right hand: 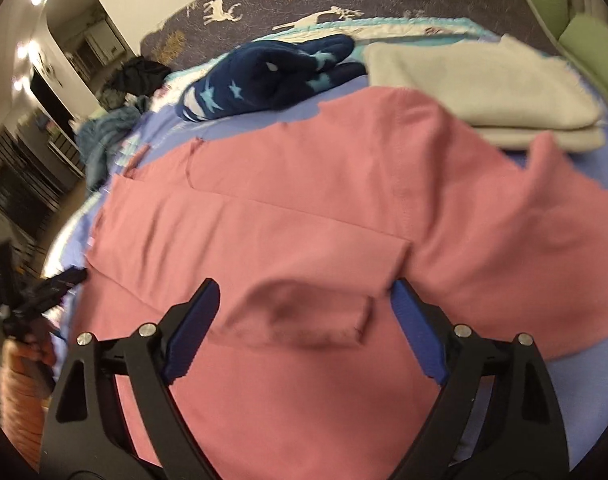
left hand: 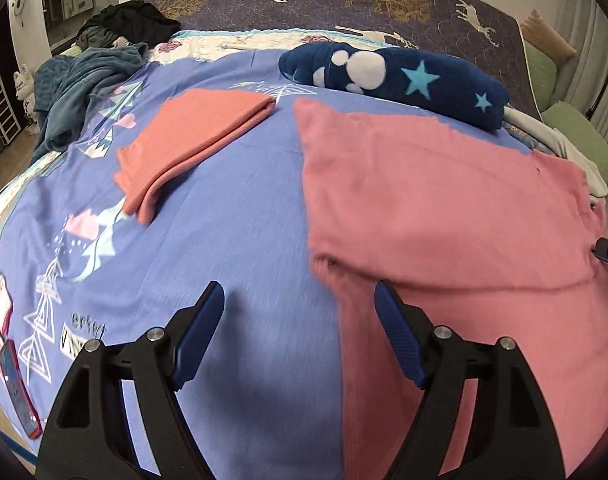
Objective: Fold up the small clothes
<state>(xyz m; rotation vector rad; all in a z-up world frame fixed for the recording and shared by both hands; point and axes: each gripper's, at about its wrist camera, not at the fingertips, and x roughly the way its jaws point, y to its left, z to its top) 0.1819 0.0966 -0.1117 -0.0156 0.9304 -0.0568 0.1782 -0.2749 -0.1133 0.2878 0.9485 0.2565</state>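
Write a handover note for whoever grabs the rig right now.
Left gripper: open, empty, over the sheet at the pink garment's left edge.
Right gripper: open, over the garment's folded flap, not gripping.
Done: orange piece and grey piece lie folded on the bed.
Left: the pink garment is only partly folded; finish it. Navy star fleece lies bunched.

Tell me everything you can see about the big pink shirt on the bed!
The pink shirt is soft-looking knit cloth, lying spread out and mostly flat on the blue bedsheet. One sleeve is folded in across its body, its cuff end a bit rumpled. A far corner lies against the folded grey cloth. The right gripper is open just above that cuff, and the left gripper is open over its edge. Neither holds it.
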